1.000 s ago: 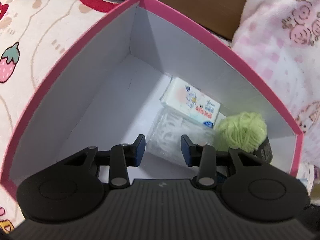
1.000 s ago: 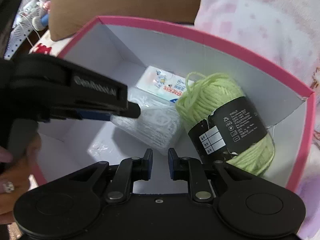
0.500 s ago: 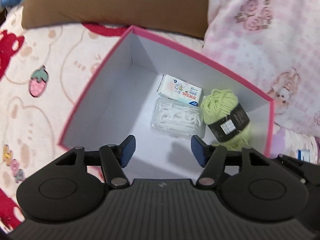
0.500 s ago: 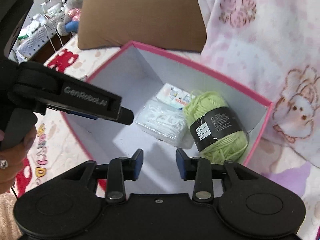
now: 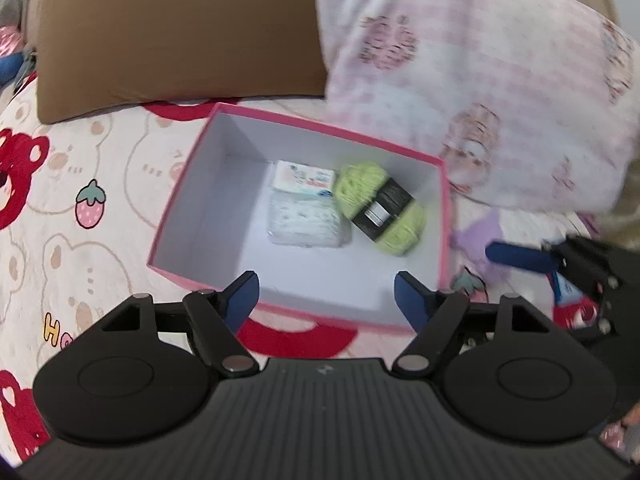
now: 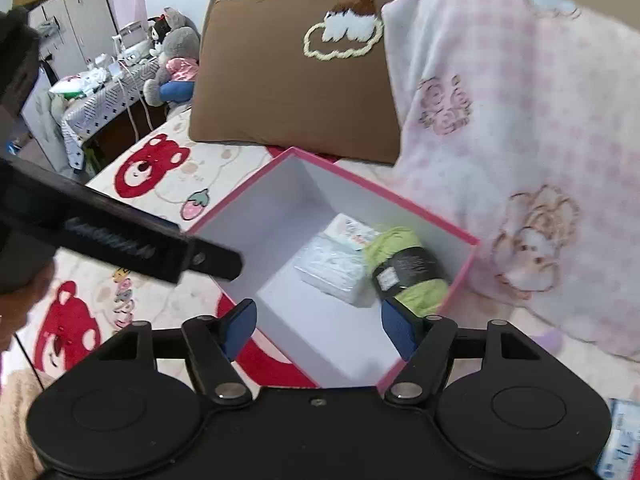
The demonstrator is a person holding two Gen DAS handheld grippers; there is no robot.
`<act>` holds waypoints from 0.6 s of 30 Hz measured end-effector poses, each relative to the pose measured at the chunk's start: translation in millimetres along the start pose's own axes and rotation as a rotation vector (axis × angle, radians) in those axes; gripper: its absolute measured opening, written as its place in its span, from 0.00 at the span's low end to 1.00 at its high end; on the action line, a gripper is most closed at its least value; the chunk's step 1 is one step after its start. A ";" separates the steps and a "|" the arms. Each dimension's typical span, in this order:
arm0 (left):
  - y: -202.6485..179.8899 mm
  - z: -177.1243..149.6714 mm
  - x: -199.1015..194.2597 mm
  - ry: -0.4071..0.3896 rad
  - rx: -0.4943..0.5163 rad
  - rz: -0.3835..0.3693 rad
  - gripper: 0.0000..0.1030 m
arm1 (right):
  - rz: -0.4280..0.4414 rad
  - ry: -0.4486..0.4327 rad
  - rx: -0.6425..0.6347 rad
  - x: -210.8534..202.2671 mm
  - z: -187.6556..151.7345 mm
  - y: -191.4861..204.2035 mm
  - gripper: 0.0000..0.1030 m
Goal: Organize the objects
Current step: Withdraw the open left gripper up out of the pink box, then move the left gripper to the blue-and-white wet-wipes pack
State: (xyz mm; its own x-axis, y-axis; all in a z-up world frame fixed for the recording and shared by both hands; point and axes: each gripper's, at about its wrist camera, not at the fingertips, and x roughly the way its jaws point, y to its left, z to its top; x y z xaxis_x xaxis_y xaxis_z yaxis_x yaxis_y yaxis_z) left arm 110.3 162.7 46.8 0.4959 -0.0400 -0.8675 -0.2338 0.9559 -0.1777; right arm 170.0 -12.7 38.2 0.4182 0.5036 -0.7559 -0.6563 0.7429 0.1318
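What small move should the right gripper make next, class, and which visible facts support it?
Probably swing the right gripper toward the blue-and-white packet lying on the bedsheet outside the pink box. Its jaws are opening with nothing between them, the green yarn already sits in the box, and that packet remains outside.

left claw [image 5: 326, 294]: black, blue pads | right claw [image 6: 318, 326]: black, silver pivot screws, ribbed housing

Bedroom: pillow [image 6: 288, 80], plush toys [image 6: 172, 60]
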 end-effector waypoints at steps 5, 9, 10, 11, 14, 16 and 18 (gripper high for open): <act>-13.1 -16.5 -26.0 -0.029 0.036 0.010 0.73 | 0.026 -0.003 0.018 -21.4 -11.5 0.4 0.84; -20.6 -28.5 -45.1 -0.062 0.051 0.016 0.77 | -0.004 -0.036 0.017 -44.0 -20.4 5.0 0.87; -22.9 -32.0 -49.4 -0.069 0.058 0.010 0.79 | -0.014 -0.050 0.012 -51.2 -23.2 5.9 0.87; -25.1 -35.0 -53.5 -0.075 0.065 0.004 0.81 | -0.023 -0.060 0.008 -56.6 -25.1 6.8 0.87; -32.6 -43.6 -63.9 -0.092 0.086 -0.010 0.85 | -0.041 -0.078 -0.003 -72.1 -32.9 7.8 0.87; -36.0 -48.9 -68.8 -0.091 0.086 -0.030 0.87 | -0.042 -0.086 -0.017 -82.0 -38.5 8.2 0.87; -38.6 -53.5 -71.7 -0.084 0.085 -0.052 0.89 | -0.046 -0.095 -0.023 -91.6 -44.7 7.4 0.87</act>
State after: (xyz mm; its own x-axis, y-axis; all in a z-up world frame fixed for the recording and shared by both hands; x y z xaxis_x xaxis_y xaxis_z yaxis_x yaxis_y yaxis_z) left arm 39.1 113.0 91.0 0.5744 -0.0688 -0.8157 -0.1359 0.9746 -0.1779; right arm 98.9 -73.1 79.7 0.5052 0.5091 -0.6969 -0.6488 0.7565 0.0823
